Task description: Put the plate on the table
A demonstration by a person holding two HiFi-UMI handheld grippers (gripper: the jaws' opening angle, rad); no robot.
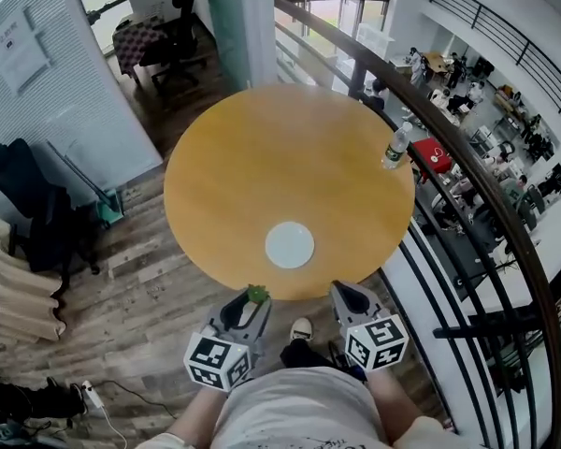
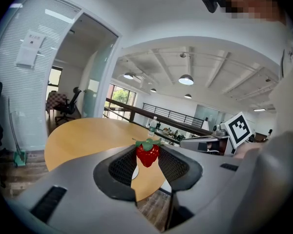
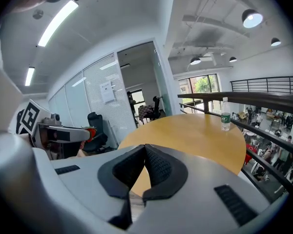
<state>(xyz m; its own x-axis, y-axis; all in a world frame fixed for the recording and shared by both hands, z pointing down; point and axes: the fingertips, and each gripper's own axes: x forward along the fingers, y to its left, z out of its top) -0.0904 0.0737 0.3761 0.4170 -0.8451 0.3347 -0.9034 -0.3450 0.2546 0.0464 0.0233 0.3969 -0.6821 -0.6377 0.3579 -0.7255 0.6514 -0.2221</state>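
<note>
A white plate [image 1: 290,245] lies flat on the round wooden table [image 1: 262,148], close to its near edge. Both grippers hover just off that edge, apart from the plate. My left gripper [image 1: 255,297] is shut on a red strawberry [image 2: 147,153] with a green top, pinched between its black pads. Only a sliver of the plate [image 2: 135,172] shows behind those pads in the left gripper view. My right gripper [image 1: 342,294] is shut with its pads touching and nothing between them [image 3: 145,150]. The plate is hidden in the right gripper view.
A plastic water bottle [image 1: 395,148] stands at the table's far right edge, beside a dark railing [image 1: 467,185] that curves along the right. A black office chair [image 1: 28,204] and a beige seat [image 1: 9,288] stand at the left on the wood floor.
</note>
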